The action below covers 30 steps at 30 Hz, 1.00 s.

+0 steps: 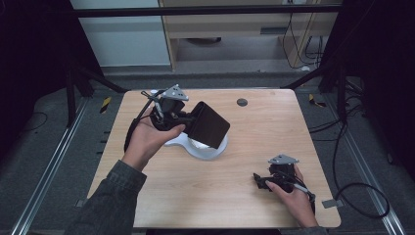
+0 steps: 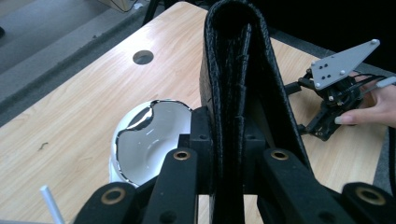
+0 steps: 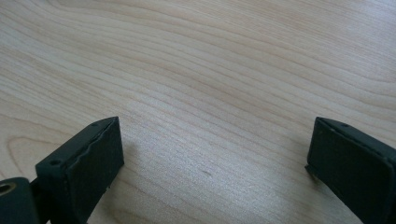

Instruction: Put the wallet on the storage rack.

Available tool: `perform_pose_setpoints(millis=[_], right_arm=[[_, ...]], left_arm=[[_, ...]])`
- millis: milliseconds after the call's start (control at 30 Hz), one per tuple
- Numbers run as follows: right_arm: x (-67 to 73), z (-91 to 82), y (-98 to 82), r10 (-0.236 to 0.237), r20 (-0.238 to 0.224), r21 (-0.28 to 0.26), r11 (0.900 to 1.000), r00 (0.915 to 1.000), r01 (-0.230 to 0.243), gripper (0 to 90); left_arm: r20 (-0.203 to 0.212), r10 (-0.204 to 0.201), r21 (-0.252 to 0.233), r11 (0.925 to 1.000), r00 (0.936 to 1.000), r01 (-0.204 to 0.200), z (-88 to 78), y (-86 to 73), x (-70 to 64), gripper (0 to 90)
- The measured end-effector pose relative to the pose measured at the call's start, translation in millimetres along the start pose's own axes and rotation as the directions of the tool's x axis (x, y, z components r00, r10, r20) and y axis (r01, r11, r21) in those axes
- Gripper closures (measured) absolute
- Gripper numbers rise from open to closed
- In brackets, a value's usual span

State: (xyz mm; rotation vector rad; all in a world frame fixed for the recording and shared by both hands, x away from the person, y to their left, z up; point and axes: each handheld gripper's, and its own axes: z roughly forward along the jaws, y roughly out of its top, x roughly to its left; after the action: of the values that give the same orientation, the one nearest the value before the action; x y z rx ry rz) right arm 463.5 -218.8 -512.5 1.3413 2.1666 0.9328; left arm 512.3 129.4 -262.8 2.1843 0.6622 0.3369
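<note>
While left hand-held gripper (image 2: 233, 154) clamps black wallet (image 1: 208, 125), white dish (image 1: 208, 151) partly hidden; right (image 1: 262, 182) released.

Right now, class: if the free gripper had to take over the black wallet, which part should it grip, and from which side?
Probably the wallet's free end, approached from the right gripper's side. The left gripper is clamped on its near end, so the far end juts out unobstructed above the white dish. Close across the thin, flat faces, not its width.

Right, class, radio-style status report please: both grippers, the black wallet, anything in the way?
Left gripper shut on black wallet, lifted above white dish. Right gripper open, nothing between its fingers, low over table. Nothing in the way.
</note>
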Motion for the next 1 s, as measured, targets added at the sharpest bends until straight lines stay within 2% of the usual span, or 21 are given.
perform_pose_setpoints(millis=[133, 500, 767, 867, 1000], right_arm=[[-0.1, 0.1, 0.0, -0.001, 0.001, 0.001, 1.000, 1.0000, 0.001, 3.4], [-0.1, 0.2, 0.0, 0.000, 0.000, 0.001, 1.000, 1.0000, 0.000, 3.3], [-0.2, 0.2, 0.0, -0.001, 0.001, 0.001, 1.000, 1.0000, 0.001, 3.3], [-0.2, 0.2, 0.0, -0.001, 0.001, 0.001, 1.000, 1.0000, 0.001, 3.3], [-0.1, 0.2, 0.1, 0.001, 0.000, 0.001, 1.000, 1.0000, -0.001, 3.3]], left_arm=[[-0.019, 0.010, -0.002, 0.9999, 0.9998, -0.010, -3.8, 2.3, 0.6, 80.8], [-0.063, -0.001, 0.006, 1.0000, 0.9980, 0.002, -7.9, 2.1, 12.2, 80.9], [-0.109, 0.007, 0.026, 0.9997, 0.9940, -0.004, -7.0, -0.2, 19.3, 80.9], [-0.114, -0.009, 0.020, 0.9997, 0.9935, 0.011, -6.1, -3.0, 24.2, 80.9], [-0.120, -0.004, 0.025, 0.9997, 0.9928, 0.007, -5.2, -4.2, 24.3, 80.9]])
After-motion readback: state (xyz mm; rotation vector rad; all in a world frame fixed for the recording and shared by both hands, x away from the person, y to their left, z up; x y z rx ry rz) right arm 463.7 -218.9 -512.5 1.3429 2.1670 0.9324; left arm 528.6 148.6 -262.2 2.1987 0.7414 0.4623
